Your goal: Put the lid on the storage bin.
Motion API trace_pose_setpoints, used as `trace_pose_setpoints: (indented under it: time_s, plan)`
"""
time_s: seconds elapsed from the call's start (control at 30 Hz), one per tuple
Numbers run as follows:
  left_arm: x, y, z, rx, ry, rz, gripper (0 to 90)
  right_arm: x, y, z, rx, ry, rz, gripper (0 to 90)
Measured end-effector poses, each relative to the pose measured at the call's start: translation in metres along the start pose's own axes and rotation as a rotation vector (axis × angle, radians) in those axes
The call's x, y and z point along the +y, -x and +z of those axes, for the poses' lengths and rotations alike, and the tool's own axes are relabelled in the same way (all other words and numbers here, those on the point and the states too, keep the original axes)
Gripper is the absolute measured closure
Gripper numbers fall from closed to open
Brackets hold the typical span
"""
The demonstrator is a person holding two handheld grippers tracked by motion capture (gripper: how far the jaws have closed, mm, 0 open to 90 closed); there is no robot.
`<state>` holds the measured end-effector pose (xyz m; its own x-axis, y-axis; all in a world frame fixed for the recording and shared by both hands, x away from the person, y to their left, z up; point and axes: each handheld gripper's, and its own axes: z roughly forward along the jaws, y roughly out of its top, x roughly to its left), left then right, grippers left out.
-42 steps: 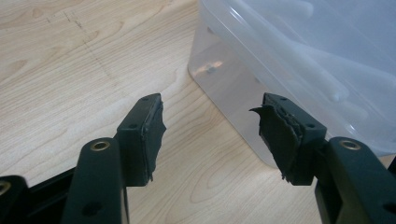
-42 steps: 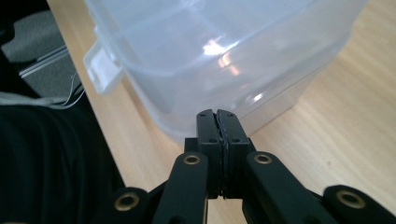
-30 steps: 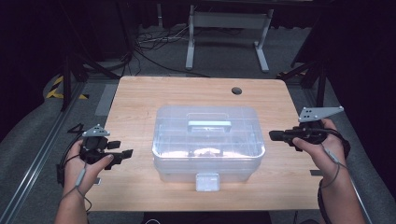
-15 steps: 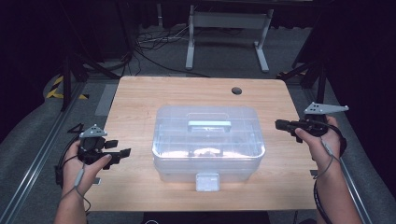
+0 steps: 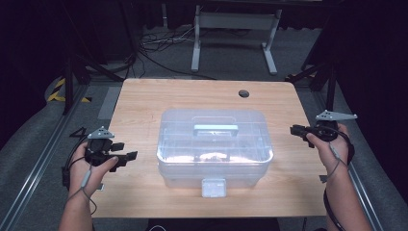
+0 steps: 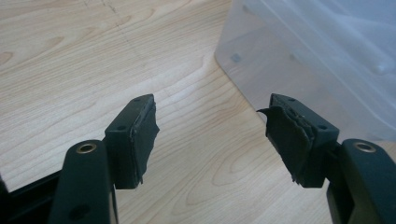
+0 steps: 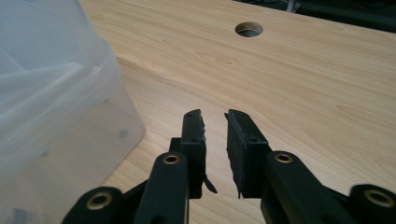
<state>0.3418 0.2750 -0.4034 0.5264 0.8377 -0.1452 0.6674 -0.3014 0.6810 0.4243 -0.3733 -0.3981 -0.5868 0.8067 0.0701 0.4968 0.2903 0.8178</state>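
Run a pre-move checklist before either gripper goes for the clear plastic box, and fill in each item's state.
1. Box sits flat mid-table with its lid on: ok.
2. Front latch fastened: cannot tell, too small to read.
3. Left gripper has its jaws wide open with nothing between them, just short of the box's corner: ok.
4. Right gripper has a narrow gap between its jaws, which have just been opening, nothing between them; too narrow for a box edge: not ok.
5. Bare wood lies between each gripper and the box: ok.
6. Handle lies flat in the lid's recess: ok.
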Motion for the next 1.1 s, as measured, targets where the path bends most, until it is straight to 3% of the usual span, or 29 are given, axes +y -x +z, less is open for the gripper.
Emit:
trace_pose_setpoints:
  time_s: [0.1,0.27,0.5,0.6,0.8,1.1]
  plan:
    - [0.001,0.000,0.003,0.020,-0.015,0.004,33.8,-0.004,0.002,0.004,-0.008,-0.018,-0.018,74.7]
    - [0.002,-0.002,0.009,0.003,-0.030,0.005,33.5,-0.014,0.006,0.012,-0.006,-0.047,-0.025,73.6]
    - [0.001,-0.008,0.020,-0.021,-0.046,0.020,32.4,-0.025,0.008,0.024,0.010,-0.091,-0.072,70.6]
    - [0.000,-0.009,0.022,-0.011,-0.070,0.031,31.9,-0.030,0.008,0.029,0.024,-0.111,-0.091,69.9]
    - [-0.002,-0.009,0.028,-0.044,-0.094,0.032,31.0,-0.040,0.006,0.038,0.046,-0.134,-0.100,69.7]
    - [-0.003,-0.007,0.033,-0.112,-0.117,0.075,30.6,-0.054,-0.007,0.046,0.125,-0.130,-0.120,67.8]
